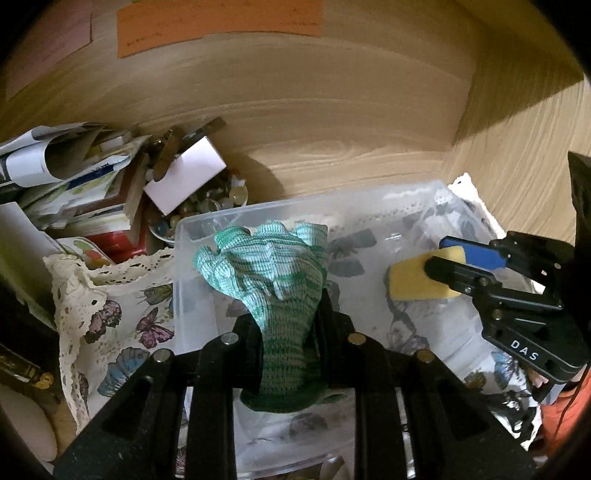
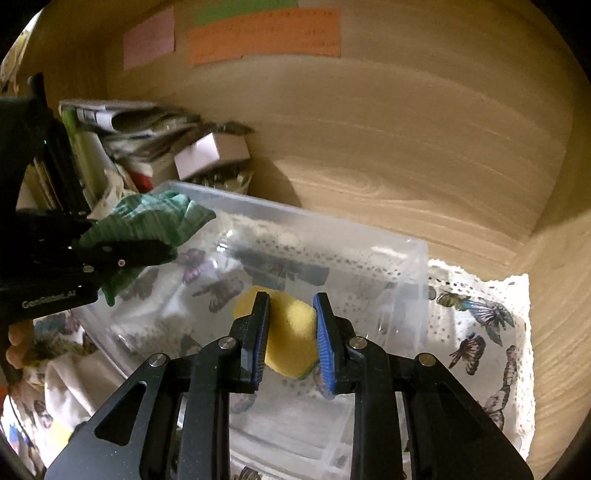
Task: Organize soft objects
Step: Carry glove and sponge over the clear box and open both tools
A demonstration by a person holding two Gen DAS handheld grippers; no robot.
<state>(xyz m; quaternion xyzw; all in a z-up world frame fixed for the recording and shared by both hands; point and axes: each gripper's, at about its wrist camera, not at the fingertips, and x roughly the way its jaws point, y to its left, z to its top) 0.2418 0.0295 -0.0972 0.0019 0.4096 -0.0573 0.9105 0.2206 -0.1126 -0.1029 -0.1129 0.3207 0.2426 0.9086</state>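
My left gripper [image 1: 286,317] is shut on a green knitted glove [image 1: 269,273] and holds it above the clear plastic bin [image 1: 184,229]. The glove also shows in the right wrist view [image 2: 147,221], over the bin's left corner. My right gripper [image 2: 290,317] is shut on a yellow sponge [image 2: 290,332] and holds it over the bin [image 2: 417,258]. In the left wrist view the sponge [image 1: 413,277] sits at the right, pinched by the right gripper [image 1: 441,254].
The bin stands on a butterfly-print cloth with a lace edge [image 1: 110,317] inside a wooden cabinet. Stacked papers, books and a white box [image 1: 184,173] crowd the back left. Coloured notes [image 2: 264,35] stick to the back wall. The right wall [image 2: 561,295] is close.
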